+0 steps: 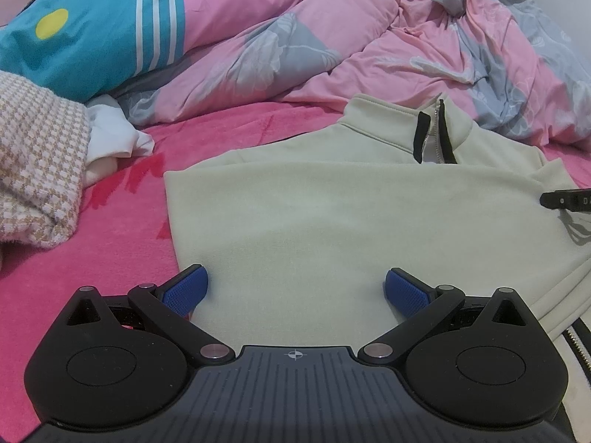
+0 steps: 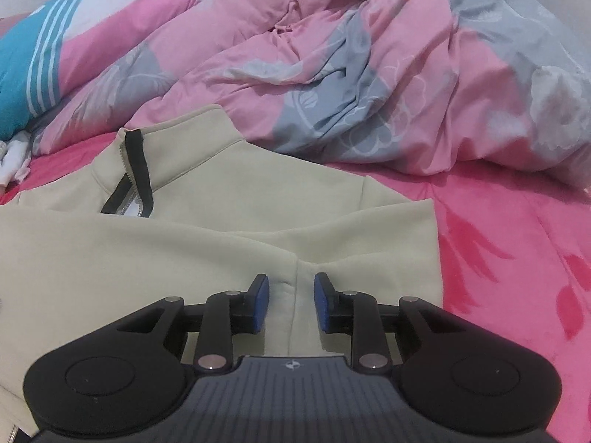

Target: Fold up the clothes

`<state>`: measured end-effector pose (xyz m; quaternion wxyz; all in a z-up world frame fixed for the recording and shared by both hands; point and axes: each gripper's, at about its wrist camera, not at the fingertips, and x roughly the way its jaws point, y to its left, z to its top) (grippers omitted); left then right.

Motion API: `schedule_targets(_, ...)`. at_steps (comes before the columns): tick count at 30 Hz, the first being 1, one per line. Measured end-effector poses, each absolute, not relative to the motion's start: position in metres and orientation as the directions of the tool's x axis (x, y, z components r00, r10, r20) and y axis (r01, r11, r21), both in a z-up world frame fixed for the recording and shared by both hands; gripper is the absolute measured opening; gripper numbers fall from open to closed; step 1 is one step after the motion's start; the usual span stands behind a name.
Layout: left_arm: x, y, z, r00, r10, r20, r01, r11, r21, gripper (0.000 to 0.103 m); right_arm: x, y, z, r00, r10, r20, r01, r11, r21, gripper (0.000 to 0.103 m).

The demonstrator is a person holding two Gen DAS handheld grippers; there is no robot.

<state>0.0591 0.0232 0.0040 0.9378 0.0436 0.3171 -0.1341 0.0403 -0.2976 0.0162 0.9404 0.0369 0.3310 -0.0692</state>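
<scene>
jacket: smooth matt cloth | blanket: fuzzy | zip: metal

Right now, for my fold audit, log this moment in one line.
garment: beige zip-collar top flat on pink bedsheet | left gripper: open over top | right gripper: open, nothing gripped

Both wrist views are showing soft, even indoor light with no visible source and no glare. Shadows are staying faint: a weak one is lying under the left gripper on the beige zip-neck top, a darker patch is sitting beneath the right gripper. Fisheye bending is curving the pink bedspread and duvet toward the rims, and dark vignette corners are showing at 11 and 1 o'clock. The right wrist view is looking softer and noisier, the duvet print smearing at 2 o'clock. The left view is holding sharper.
</scene>
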Motion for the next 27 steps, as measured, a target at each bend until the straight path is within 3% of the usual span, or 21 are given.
schedule_targets(10, 0.058, 0.023, 0.003, 0.764, -0.222, -0.605, 0.277, 0.961, -0.003, 0.103, 0.041, -0.298, 0.030, 0.750, -0.106, -0.652, 0.180, 0.983, 0.047, 0.035)
schedule_targets(13, 0.058, 0.023, 0.003, 0.765, -0.221, -0.605, 0.277, 0.961, -0.001, 0.103, 0.020, -0.288, 0.052, 0.783, -0.073, -0.618, 0.157, 0.984, 0.083, 0.036)
schedule_targets(16, 0.058, 0.023, 0.003, 0.766, -0.220, -0.605, 0.277, 0.961, 0.002, 0.103, 0.000, -0.281, 0.044, 0.770, -0.066, -0.634, 0.131, 0.990, 0.056, 0.042)
schedule_targets(21, 0.057, 0.022, 0.004, 0.770, -0.213, -0.602, 0.274, 0.962, 0.011, 0.103, -0.024, -0.276, 0.026, 0.769, -0.059, -0.636, 0.105, 0.994, 0.035, 0.045)
schedule_targets(27, 0.038, 0.026, 0.029, 0.837, -0.182, -0.517, 0.234, 0.972, 0.036, 0.103, -0.030, -0.272, 0.014, 0.798, -0.091, -0.596, 0.114, 0.993, 0.000, 0.046)
